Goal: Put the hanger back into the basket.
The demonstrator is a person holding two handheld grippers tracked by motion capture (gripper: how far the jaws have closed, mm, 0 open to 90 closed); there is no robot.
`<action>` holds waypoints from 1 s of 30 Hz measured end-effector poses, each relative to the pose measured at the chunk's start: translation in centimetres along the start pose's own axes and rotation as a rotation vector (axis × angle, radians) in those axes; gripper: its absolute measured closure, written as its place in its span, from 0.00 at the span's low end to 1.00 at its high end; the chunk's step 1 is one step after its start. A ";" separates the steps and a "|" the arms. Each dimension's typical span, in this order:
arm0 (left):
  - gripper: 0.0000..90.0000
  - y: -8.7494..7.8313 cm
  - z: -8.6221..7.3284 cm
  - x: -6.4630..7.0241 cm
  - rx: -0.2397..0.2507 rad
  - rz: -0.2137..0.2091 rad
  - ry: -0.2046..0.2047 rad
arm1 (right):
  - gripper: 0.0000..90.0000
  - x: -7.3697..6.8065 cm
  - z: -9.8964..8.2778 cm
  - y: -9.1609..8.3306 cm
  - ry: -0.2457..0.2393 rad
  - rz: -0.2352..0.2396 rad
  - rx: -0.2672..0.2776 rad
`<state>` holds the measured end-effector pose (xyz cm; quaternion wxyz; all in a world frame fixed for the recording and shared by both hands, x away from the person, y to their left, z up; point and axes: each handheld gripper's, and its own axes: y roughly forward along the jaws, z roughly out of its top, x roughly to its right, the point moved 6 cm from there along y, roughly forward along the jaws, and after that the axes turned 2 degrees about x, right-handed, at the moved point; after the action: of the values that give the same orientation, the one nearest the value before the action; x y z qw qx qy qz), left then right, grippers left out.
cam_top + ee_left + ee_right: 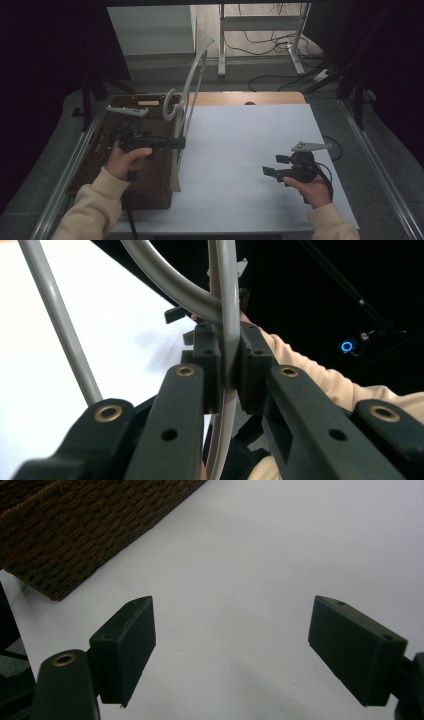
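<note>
Up over the table's (250, 150) left side, the left tool (177, 143) is clamped tight on a grey hanger (186, 95), held upright beside the brown woven basket (150, 185); the bar runs between its pads (207, 365). Well apart, the right tool (272, 166) hovers empty, jaws spread wide above white tabletop

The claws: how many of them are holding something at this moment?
1. The left claw is shut on the grey hanger, raised by the woven basket. The right claw is open above the white table, holding nothing.
</note>
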<state>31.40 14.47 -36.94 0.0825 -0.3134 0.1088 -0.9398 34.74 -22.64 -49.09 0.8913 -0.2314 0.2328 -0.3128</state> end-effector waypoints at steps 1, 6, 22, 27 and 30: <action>0.90 -0.4 0.1 -0.1 -0.004 0.006 0.000 | 0.21 0.0 0.0 0.0 0.002 0.000 -0.002; 0.90 -2.0 0.4 -0.4 -0.010 0.030 -0.001 | 0.21 0.0 -0.1 0.1 0.000 0.000 -0.009; 0.90 -7.3 -0.6 -2.5 -0.005 0.117 -0.034 | 0.21 0.1 -0.2 0.3 0.007 -0.008 -0.012; 0.90 -8.7 -0.9 -3.3 -0.010 0.141 -0.043 | 0.21 0.1 -0.2 0.4 0.006 -0.009 -0.014; 0.90 -9.4 -1.3 -3.8 -0.030 0.161 -0.048 | 0.21 0.1 -0.3 0.4 0.006 -0.010 -0.019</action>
<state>32.79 24.54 -37.71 0.1555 -0.3272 0.1459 -0.9206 34.81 -22.52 -49.52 0.8868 -0.2398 0.2374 -0.3156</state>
